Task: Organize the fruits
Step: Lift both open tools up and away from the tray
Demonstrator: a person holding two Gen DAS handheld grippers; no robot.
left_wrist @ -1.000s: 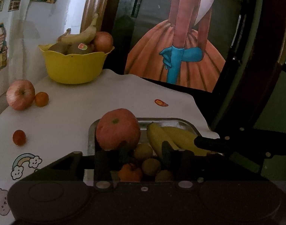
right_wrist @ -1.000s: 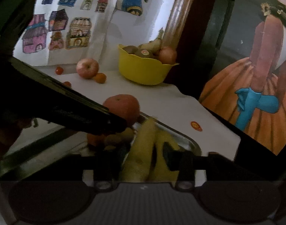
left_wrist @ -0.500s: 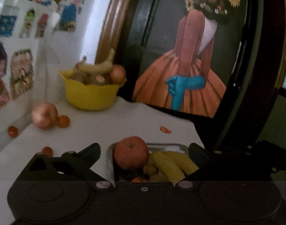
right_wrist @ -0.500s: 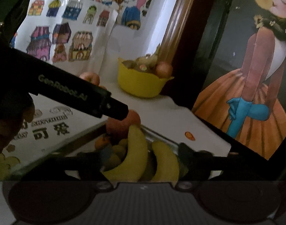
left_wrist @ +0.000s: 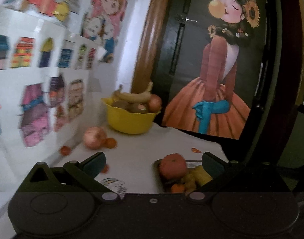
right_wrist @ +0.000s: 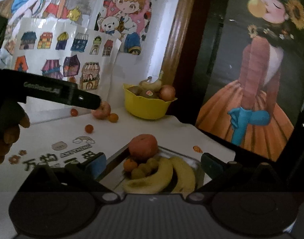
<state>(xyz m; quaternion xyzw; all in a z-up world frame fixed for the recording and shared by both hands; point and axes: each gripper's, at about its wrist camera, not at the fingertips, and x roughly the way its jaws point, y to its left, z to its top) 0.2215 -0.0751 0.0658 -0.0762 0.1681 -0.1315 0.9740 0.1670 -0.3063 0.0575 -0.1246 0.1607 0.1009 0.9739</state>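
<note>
Both claws are now seen spread wide w/ nothing clamped between the pads. A sec ago the left gripper was nearly closed over the metal tray, and the right gripper was pinched close on the bananas; the right jaws are caught opening at this moment, w/ the bananas seen lying in the tray beyond the gap, untouched. Both views are pulled back and raised vs. before: more of the wall drawings and the painted poster is taken in, and the tray fruit is shrunk toward 6 o'clock. In the left view the tray is found at approx. 5 o'clock, w/ the big orange fruit at its near-left corner and small yellow fruits beside it. The yellow bowl, loaded w/ fruit, is kept at 12 o'clock of the tray, well apart. A loose apple and a small orange, touching, are left on the white cloth at 10 o'clock. In the right view the left tool's dark finger is seen crossing at 9 o'clock, held by a hand.
</note>
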